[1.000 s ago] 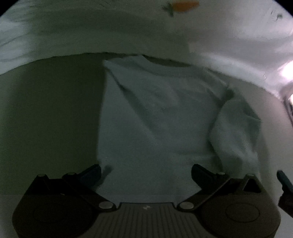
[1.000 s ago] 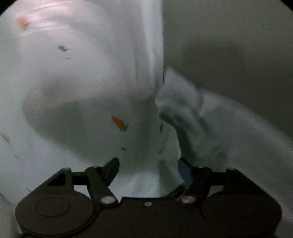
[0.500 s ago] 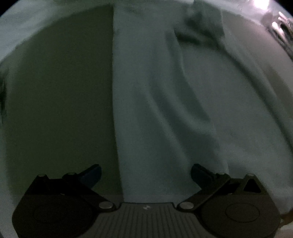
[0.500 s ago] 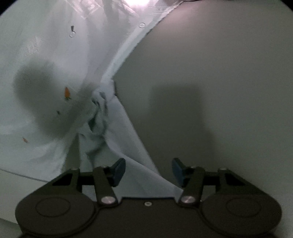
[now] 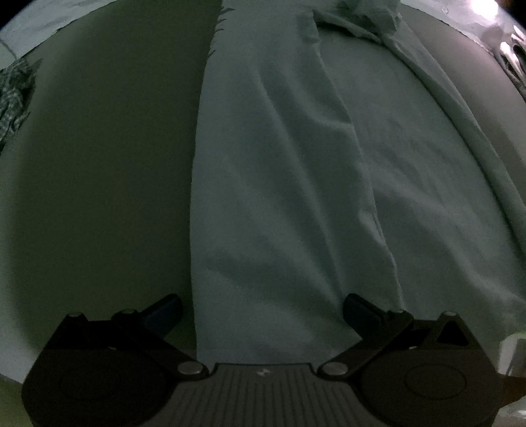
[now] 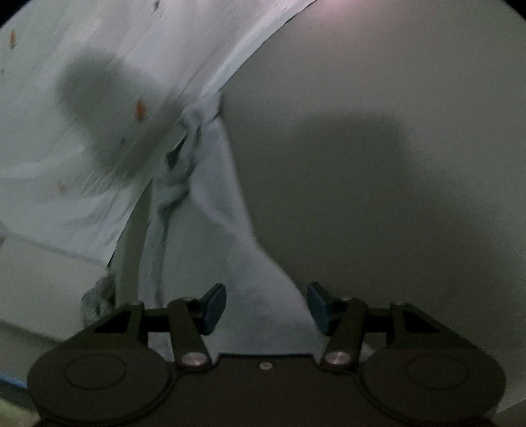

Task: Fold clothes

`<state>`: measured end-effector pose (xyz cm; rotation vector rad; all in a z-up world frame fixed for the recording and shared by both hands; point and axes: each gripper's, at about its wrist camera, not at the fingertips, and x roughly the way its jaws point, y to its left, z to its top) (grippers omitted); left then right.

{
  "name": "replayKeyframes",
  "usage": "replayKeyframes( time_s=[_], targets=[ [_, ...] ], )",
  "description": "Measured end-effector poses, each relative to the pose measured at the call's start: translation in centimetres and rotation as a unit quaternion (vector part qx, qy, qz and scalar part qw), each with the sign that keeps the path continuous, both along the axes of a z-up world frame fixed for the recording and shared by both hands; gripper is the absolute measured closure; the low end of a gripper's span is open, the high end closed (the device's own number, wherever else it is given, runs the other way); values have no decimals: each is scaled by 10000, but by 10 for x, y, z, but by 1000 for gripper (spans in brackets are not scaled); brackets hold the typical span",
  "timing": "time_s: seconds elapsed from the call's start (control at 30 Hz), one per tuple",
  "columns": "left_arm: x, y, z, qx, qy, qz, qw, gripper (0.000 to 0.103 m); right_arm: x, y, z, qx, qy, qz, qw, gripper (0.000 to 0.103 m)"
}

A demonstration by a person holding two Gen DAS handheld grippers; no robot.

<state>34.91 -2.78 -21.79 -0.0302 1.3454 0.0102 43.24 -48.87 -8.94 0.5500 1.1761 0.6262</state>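
Closing its jaws around the shirt's (image 6: 263, 289) hem on the dark surface (image 6: 378, 164), the right tool (image 6: 266, 307) risks pinching one layer, while the left tool (image 5: 261, 315) hovers wide over the shirt.

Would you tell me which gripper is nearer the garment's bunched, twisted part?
Right. The right gripper, jaws closing around cloth, faces the bunched part; the left gripper sees it far off.

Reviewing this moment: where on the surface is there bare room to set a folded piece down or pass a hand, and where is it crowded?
Free: the bare surface left of the pale garment in the left wrist view, up to the checked cloth; the wide stretch right of it in the right wrist view. Crowded: where the bunched sleeve meets the printed white sheet.
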Motion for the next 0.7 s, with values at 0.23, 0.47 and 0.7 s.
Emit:
replayKeyframes(
  time_s=[0.23, 0.47, 0.7],
  targets=[
    [-7, 3, 0, -46, -29, 110, 9999, 0, -19, -1, -4, 849, 166, -230, 9960, 97],
    [-7, 3, -1, 16, 33, -96, 9999, 0, -41, 21, 15, 1485, 57, 77, 9889, 99],
    [-2, 3, -1, 4, 35, -284, 9996, 0, -79, 85, 30, 688, -477, 1427, 9862, 101]
  ],
)
